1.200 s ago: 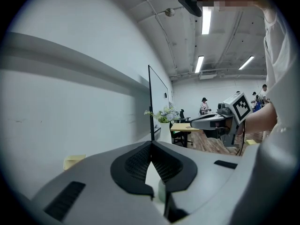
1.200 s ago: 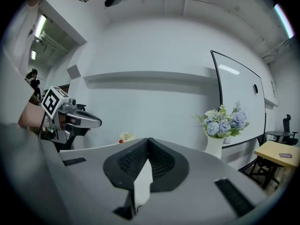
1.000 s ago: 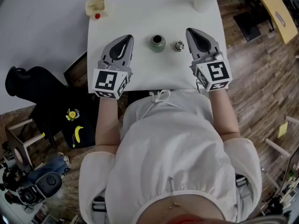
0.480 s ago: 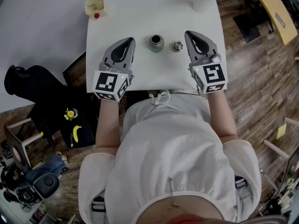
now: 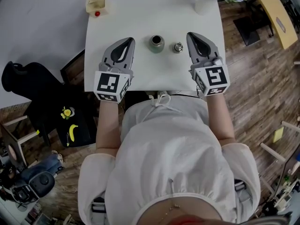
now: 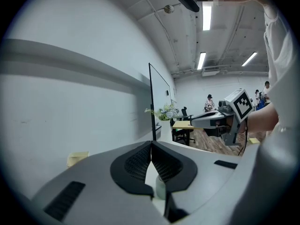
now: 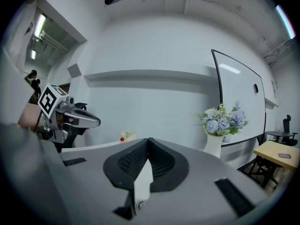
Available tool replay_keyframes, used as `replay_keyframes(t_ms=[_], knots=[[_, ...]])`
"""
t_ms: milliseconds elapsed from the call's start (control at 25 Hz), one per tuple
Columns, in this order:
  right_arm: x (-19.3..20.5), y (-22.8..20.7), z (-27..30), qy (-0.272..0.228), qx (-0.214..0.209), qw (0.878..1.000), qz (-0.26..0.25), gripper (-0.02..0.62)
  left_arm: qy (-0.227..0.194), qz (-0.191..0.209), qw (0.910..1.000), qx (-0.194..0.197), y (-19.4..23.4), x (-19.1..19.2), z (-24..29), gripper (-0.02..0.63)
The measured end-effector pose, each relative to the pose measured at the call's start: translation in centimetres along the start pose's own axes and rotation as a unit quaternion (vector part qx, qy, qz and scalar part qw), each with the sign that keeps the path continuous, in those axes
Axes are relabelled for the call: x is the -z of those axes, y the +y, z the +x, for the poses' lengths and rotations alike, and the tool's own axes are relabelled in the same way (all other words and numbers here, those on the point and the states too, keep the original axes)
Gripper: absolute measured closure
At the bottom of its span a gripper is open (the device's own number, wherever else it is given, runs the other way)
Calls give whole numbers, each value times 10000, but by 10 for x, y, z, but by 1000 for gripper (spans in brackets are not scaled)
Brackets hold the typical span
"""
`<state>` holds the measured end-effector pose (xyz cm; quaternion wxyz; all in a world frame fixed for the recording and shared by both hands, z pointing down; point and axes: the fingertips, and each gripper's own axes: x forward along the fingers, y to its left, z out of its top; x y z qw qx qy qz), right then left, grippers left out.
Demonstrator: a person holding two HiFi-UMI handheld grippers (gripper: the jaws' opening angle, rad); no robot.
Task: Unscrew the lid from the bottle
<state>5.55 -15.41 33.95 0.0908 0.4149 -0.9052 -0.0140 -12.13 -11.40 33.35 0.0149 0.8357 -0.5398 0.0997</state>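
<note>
So by this point the job looked basically done to me. The small dark green round-bodied bottle [image 5: 157, 43] stood upright around the middle of the white table [image 5: 140, 18], and from above its mouth looked open, no cap on it. The little silvery metal lid [image 5: 177, 46] sat on the tabletop just beside the bottle, on its right, and the two looked apart rather than touching.

Neither tool was holding anything. The left gripper [image 5: 127, 42] hung to the left of the bottle and the right gripper [image 5: 192, 34] to the right of the lid, both pointing across the table. Each one's own view showed the ribbed black pads [image 6: 136, 163] pressed together at the tip with nothing pinched between them.

My read: the unscrewing part was finished and nothing was really left, short of pulling the hands away. It was too small to check the bottle's threads, though.

The cream box with a red dot [image 5: 96, 4] and the white vase of blue flowers [image 5: 206, 1] sat at the far corners, well clear of everything.
</note>
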Motion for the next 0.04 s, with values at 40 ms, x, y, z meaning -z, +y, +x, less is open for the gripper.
replay_keyframes(t_ms=[40], knots=[[0, 0, 0, -3, 1, 10000, 19, 597, 14, 49, 10000, -8, 0, 0, 0, 586]])
